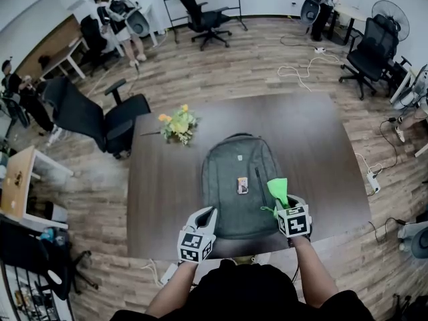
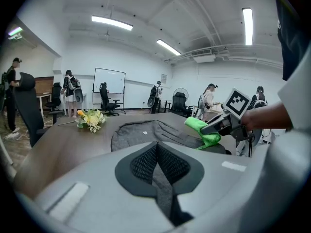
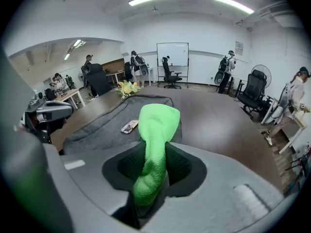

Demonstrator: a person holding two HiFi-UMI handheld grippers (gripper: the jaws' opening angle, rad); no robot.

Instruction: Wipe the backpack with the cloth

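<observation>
A grey backpack [image 1: 239, 179] lies flat on the dark table [image 1: 160, 179], with a small packet [image 1: 243, 185] resting on its middle. My right gripper [image 1: 286, 204] is shut on a bright green cloth [image 1: 278, 190], which sticks out past the jaws over the backpack's [image 3: 112, 125] right side; the cloth [image 3: 154, 140] fills the jaws in the right gripper view. My left gripper [image 1: 206, 216] is shut with nothing in it, at the backpack's near left corner. The left gripper view shows the backpack [image 2: 146, 132] and the cloth [image 2: 201, 131] ahead.
A yellow flower bunch [image 1: 178, 124] lies on the table beyond the backpack's top left. Office chairs [image 1: 100, 116] stand left of the table and others [image 1: 366, 52] at the far right. Several people stand at the room's far side.
</observation>
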